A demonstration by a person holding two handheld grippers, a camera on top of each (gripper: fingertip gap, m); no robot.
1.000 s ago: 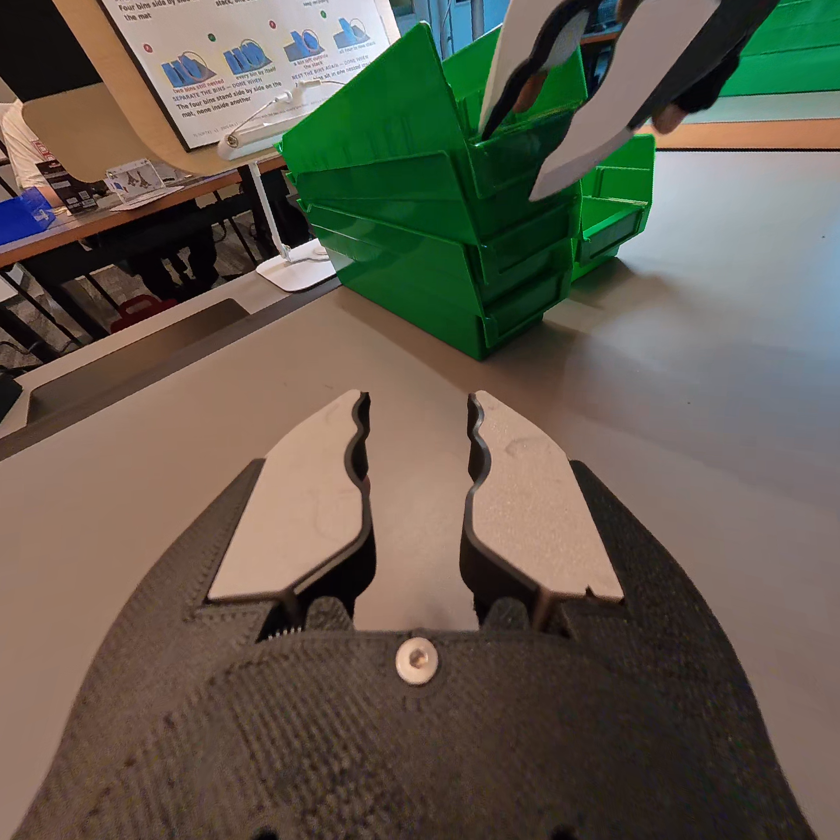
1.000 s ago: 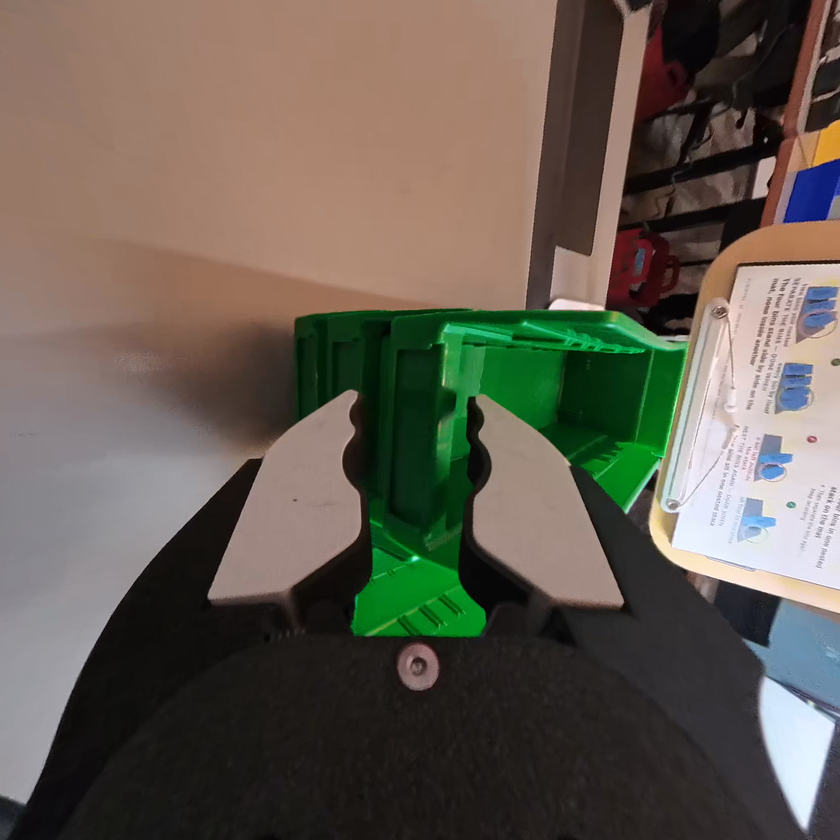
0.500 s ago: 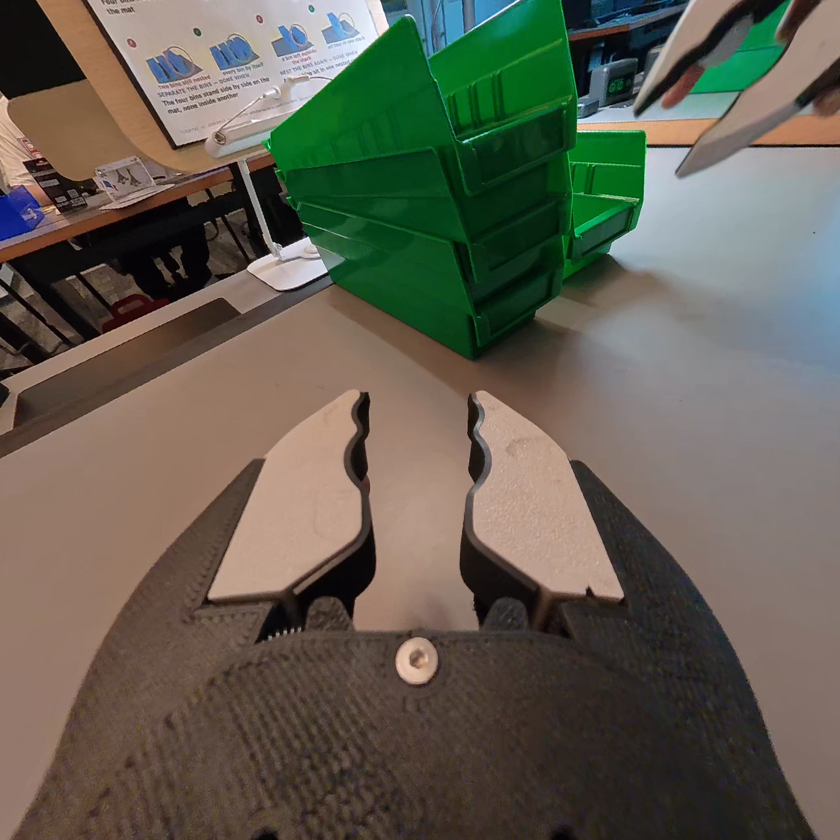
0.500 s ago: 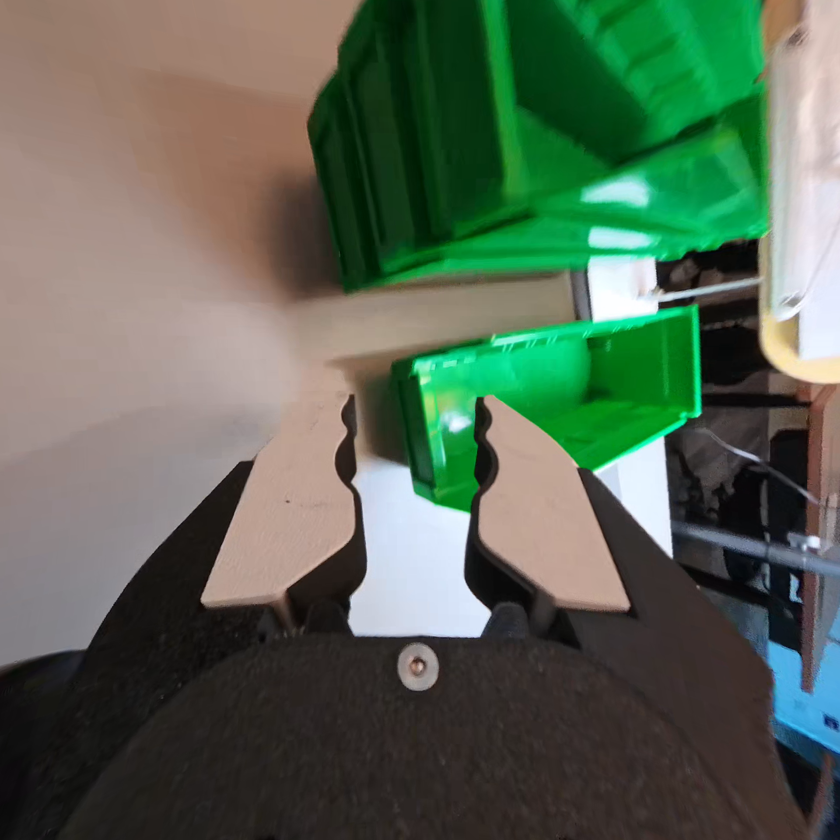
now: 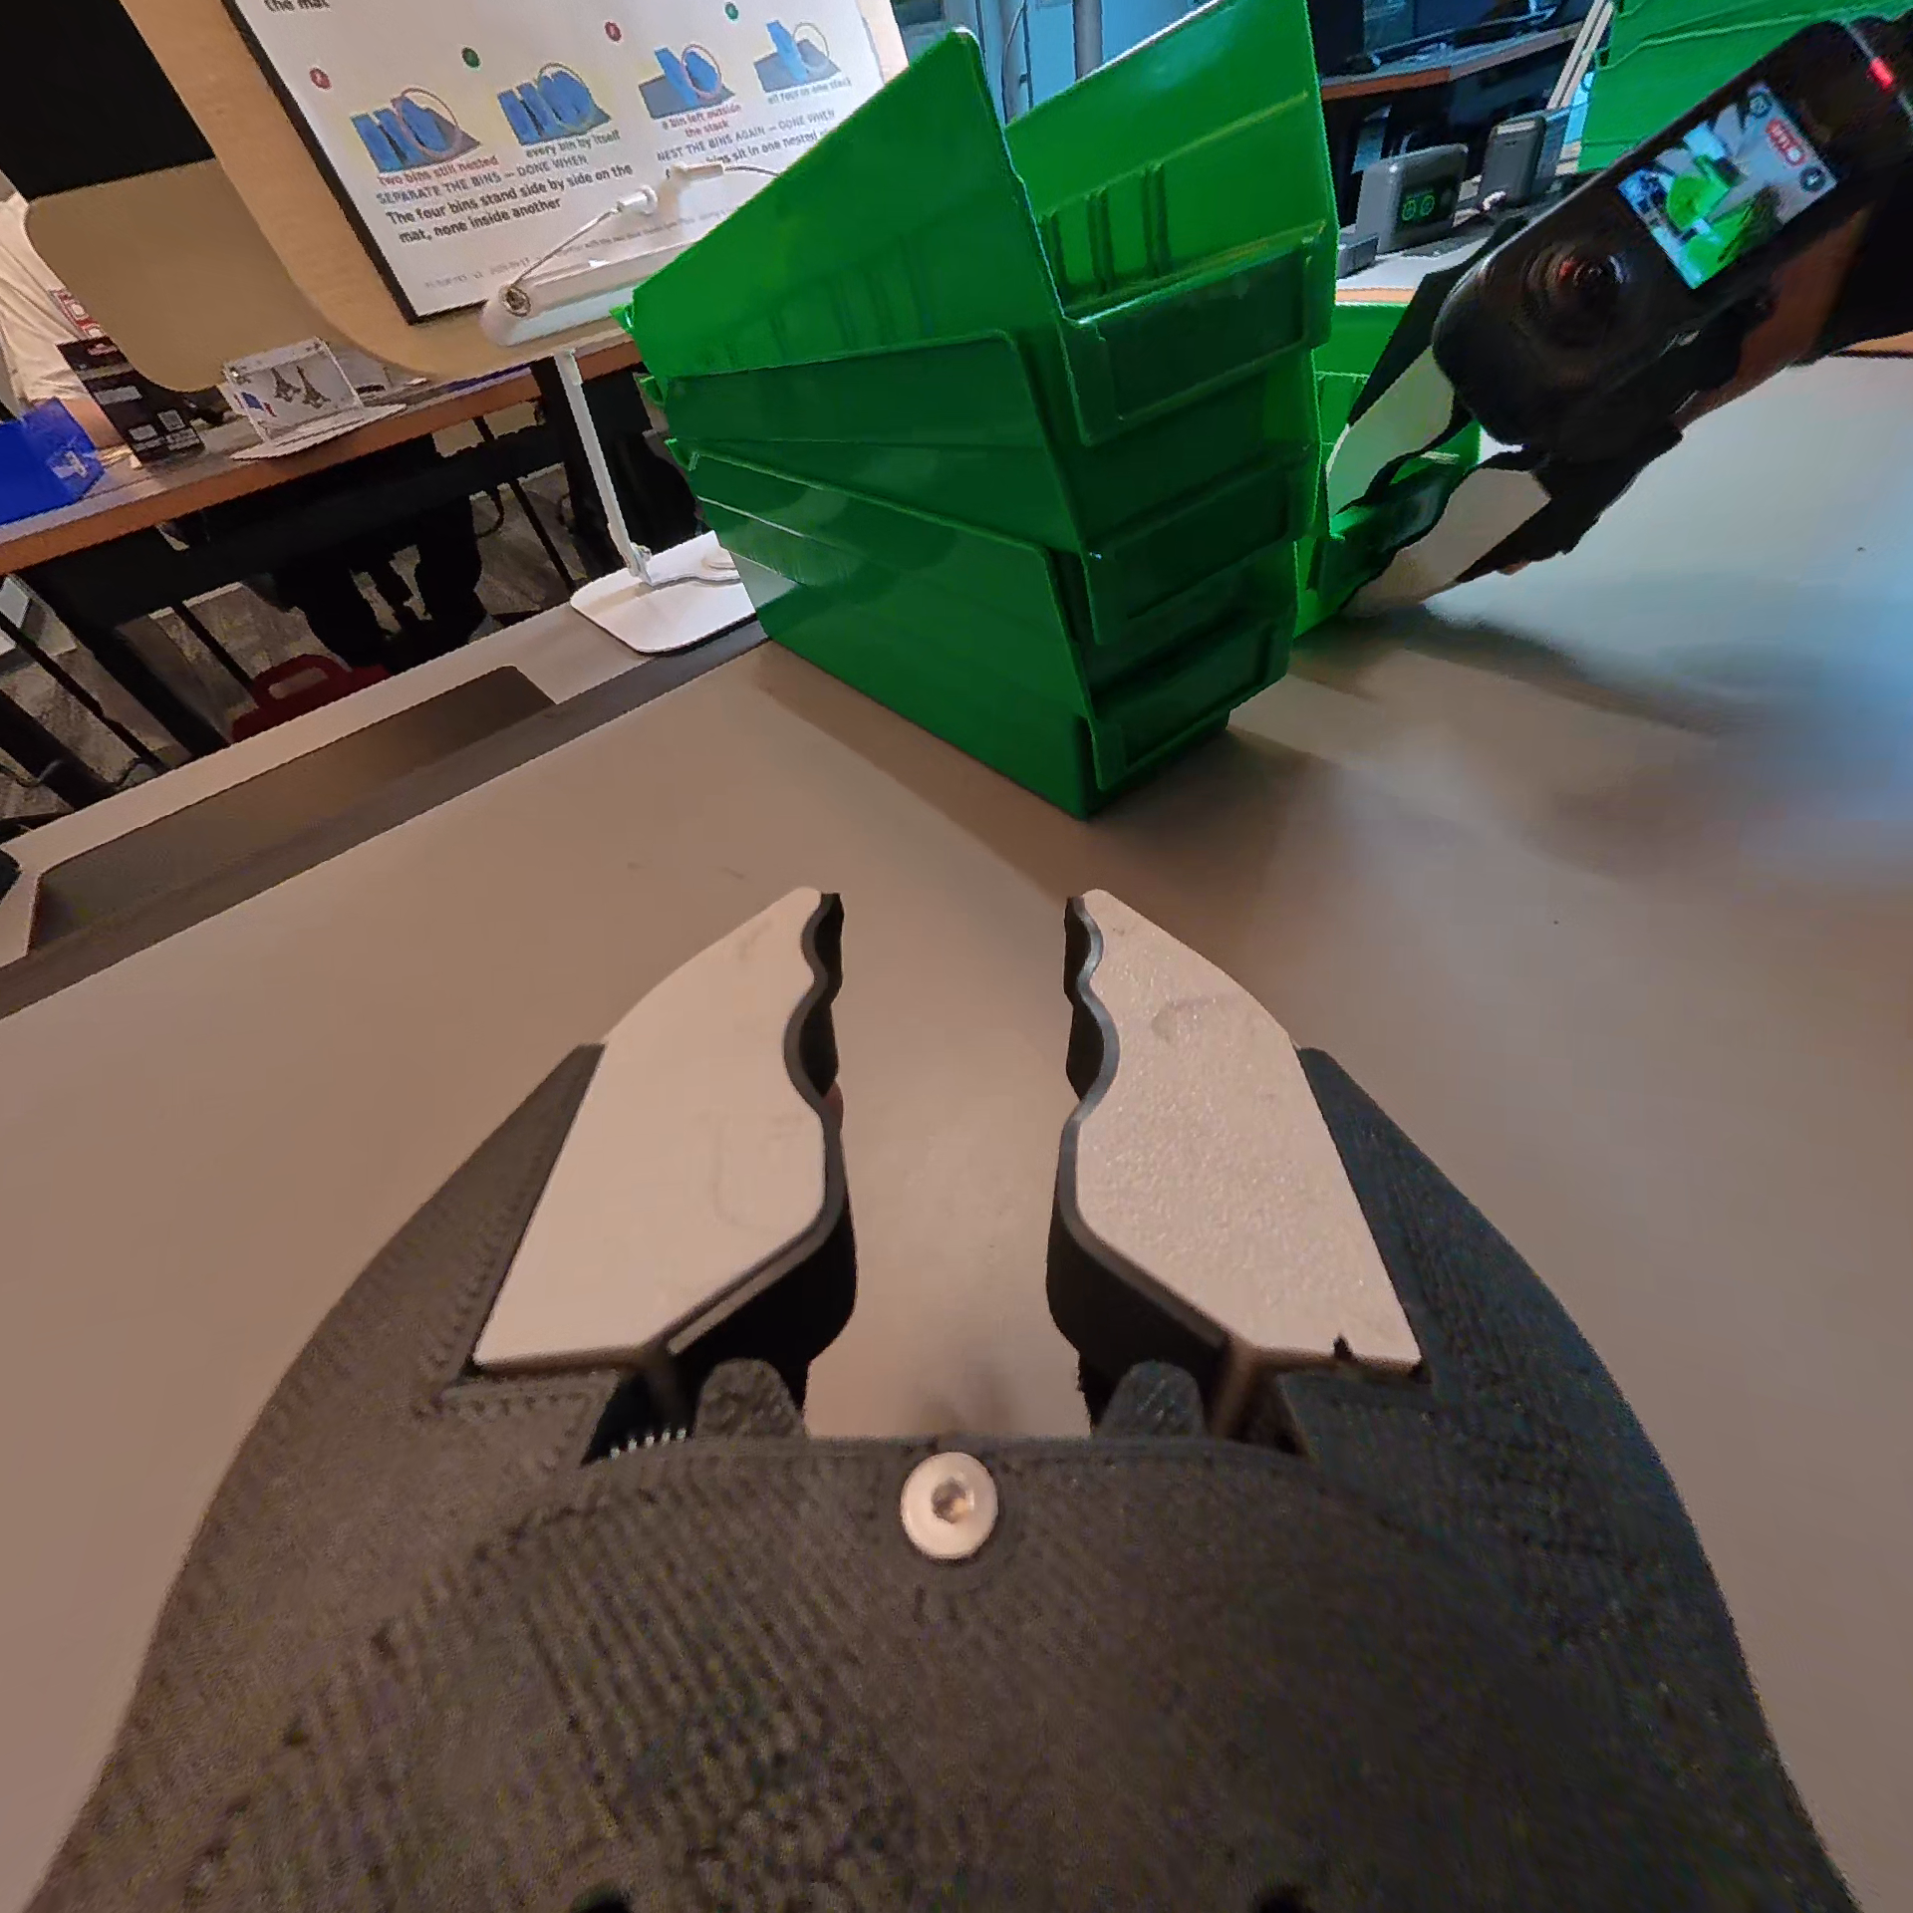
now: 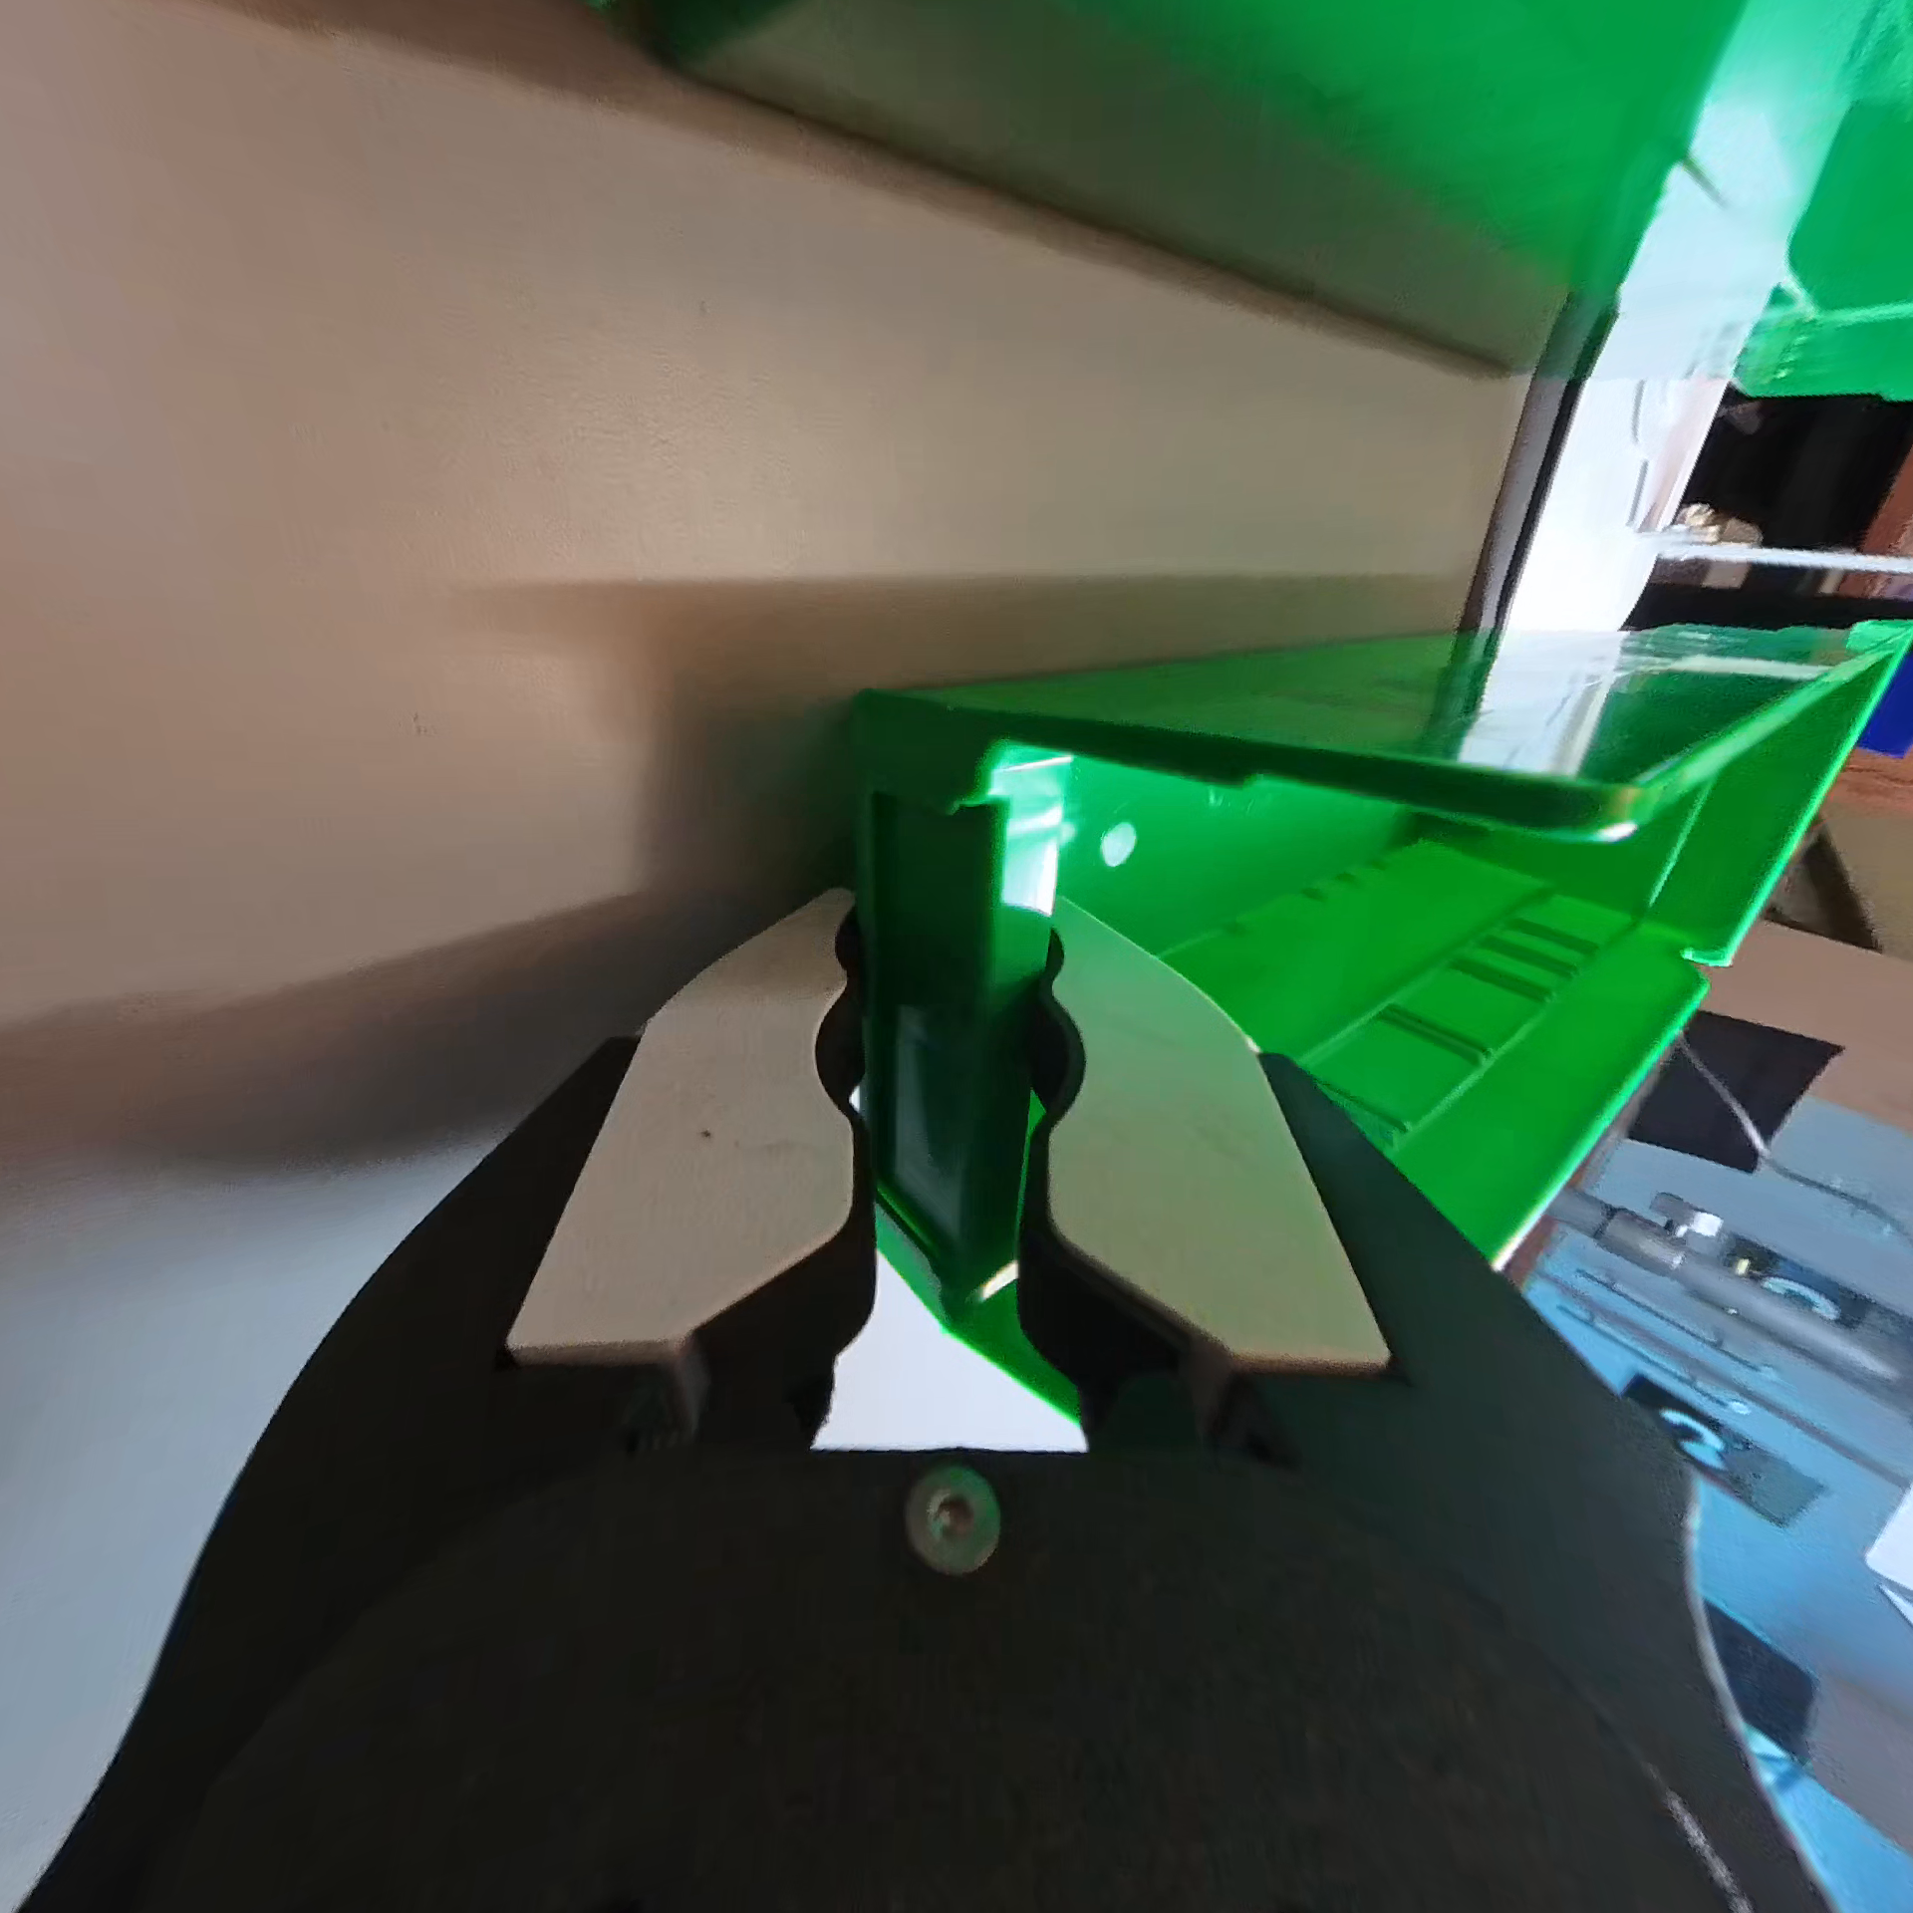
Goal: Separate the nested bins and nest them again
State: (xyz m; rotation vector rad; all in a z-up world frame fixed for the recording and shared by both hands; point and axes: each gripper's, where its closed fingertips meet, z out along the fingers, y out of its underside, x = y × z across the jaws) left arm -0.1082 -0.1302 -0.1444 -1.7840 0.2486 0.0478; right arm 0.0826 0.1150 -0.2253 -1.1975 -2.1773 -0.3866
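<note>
A stack of three nested green bins stands on the grey table; it also shows at the top of the right wrist view. A single green bin sits behind the stack to the right. My right gripper is shut on that bin's front wall, one finger inside and one outside. It also shows in the left wrist view, low at the table. My left gripper is open and empty, over the table well in front of the stack.
An instruction board on a white stand rises just past the table's far left edge. Another table with small items stands behind it. More green bins and equipment lie far back on the right. Tip to tip, the grippers are about 30 centimeters apart.
My right gripper has left the top of the stack, swung down to the single bin behind it and closed on its front wall. My left gripper has barely moved.
</note>
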